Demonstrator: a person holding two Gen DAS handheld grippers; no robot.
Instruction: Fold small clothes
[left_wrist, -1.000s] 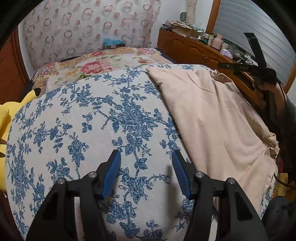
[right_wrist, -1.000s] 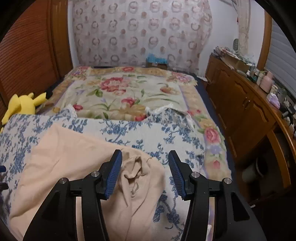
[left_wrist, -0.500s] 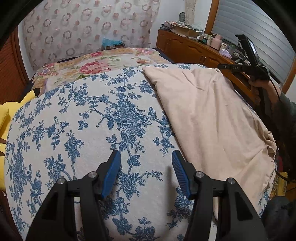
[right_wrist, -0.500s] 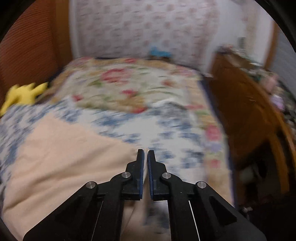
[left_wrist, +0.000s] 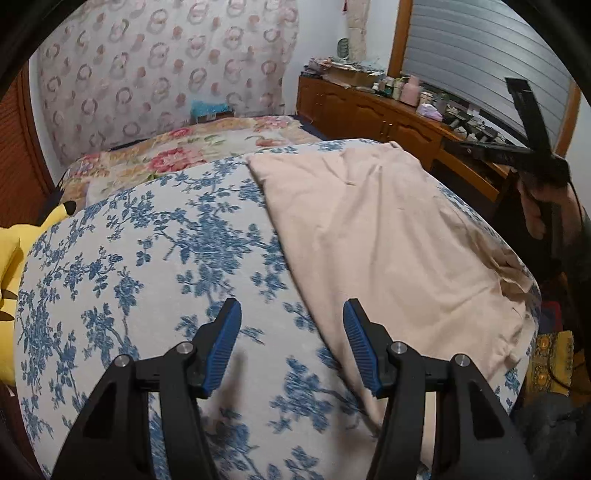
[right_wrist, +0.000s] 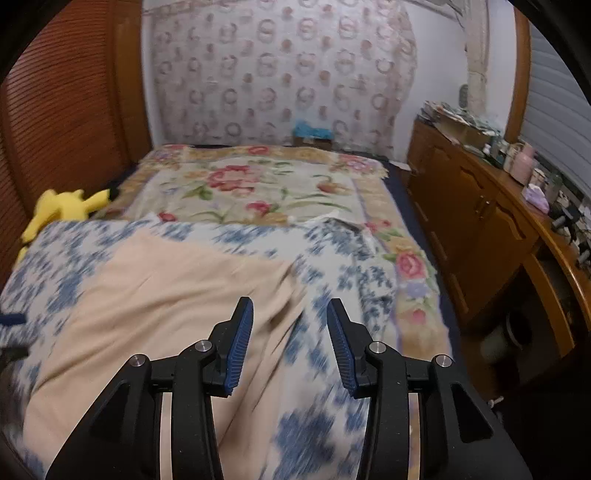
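I have the beige garment (left_wrist: 388, 236) spread flat on the blue-flowered cover (left_wrist: 147, 258) toward the bed's right edge, so its hems are reachable for a fold. My left hand-held gripper (left_wrist: 291, 343) hangs half-wide and empty over bare cover just beside the garment's left hem. My right hand-held gripper (right_wrist: 290, 345) is opening above the garment's right hem, nothing pinched. Plenty of clear cover lies leftward; the wooden cabinet (right_wrist: 476, 225) crowds the right edge.
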